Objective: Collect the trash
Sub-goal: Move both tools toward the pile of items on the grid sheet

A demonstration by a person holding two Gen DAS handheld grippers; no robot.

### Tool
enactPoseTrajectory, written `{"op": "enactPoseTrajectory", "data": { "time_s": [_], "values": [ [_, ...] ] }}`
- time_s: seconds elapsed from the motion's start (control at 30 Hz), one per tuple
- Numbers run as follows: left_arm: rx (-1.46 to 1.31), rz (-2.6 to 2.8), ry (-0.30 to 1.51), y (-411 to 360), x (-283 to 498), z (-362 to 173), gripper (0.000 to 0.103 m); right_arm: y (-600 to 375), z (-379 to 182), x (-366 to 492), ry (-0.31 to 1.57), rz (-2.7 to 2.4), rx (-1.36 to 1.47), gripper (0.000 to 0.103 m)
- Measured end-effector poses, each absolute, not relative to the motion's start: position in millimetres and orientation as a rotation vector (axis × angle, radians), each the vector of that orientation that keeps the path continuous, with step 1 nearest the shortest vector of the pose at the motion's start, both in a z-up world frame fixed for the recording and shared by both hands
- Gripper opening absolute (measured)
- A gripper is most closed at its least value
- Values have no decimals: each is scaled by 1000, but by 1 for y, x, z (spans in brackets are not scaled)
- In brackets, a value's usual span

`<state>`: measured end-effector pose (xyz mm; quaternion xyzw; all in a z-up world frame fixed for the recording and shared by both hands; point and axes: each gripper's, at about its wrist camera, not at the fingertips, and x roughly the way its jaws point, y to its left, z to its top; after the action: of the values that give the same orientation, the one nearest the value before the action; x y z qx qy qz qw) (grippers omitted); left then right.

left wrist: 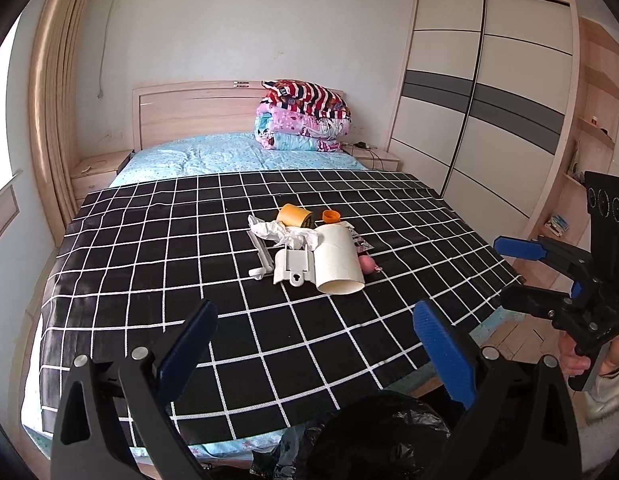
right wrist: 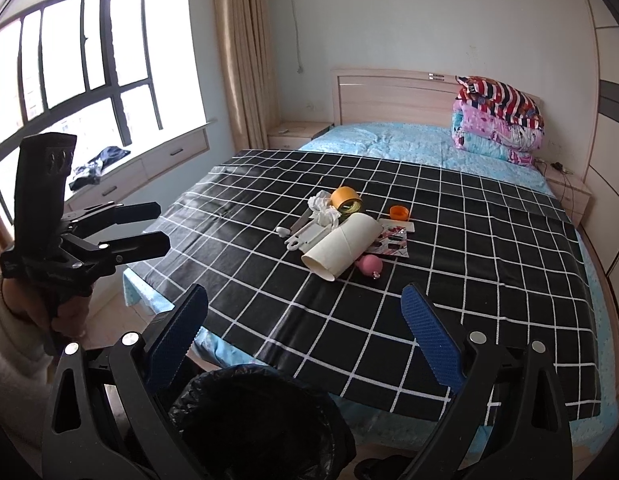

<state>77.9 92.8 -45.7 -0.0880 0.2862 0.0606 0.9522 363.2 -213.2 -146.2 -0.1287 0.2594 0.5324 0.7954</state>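
A pile of trash lies mid-bed on the black checked cloth: a white cardboard tube, crumpled tissue, a white plastic piece, a yellow tape roll, an orange cap, a pink ball and a printed wrapper. A bin lined with a black bag stands at the bed's foot below both grippers. My left gripper is open and empty. My right gripper is open and empty.
Folded quilts sit by the headboard. A wardrobe stands right of the bed. Nightstands flank the bed. A window seat with drawers and dark clothing lies to the left.
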Motion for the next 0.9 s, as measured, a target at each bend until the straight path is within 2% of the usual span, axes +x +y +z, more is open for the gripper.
{"op": "enactPoseTrajectory", "data": {
  "time_s": [0.17, 0.33, 0.57, 0.73, 0.9],
  "values": [
    [-196, 139, 616, 113, 106, -58, 95, -198, -156, 388, 591, 1124, -266, 97],
    [-214, 149, 640, 130, 130, -70, 94, -180, -172, 412, 639, 1096, -267, 92],
    [-262, 160, 706, 151, 162, -93, 75, -162, -195, 437, 704, 1081, -269, 79],
    [-264, 164, 734, 160, 180, -106, 73, -152, -207, 451, 742, 1069, -279, 70],
    [-283, 167, 769, 168, 194, -119, 60, -143, -217, 460, 771, 1060, -292, 64]
  ]
}}
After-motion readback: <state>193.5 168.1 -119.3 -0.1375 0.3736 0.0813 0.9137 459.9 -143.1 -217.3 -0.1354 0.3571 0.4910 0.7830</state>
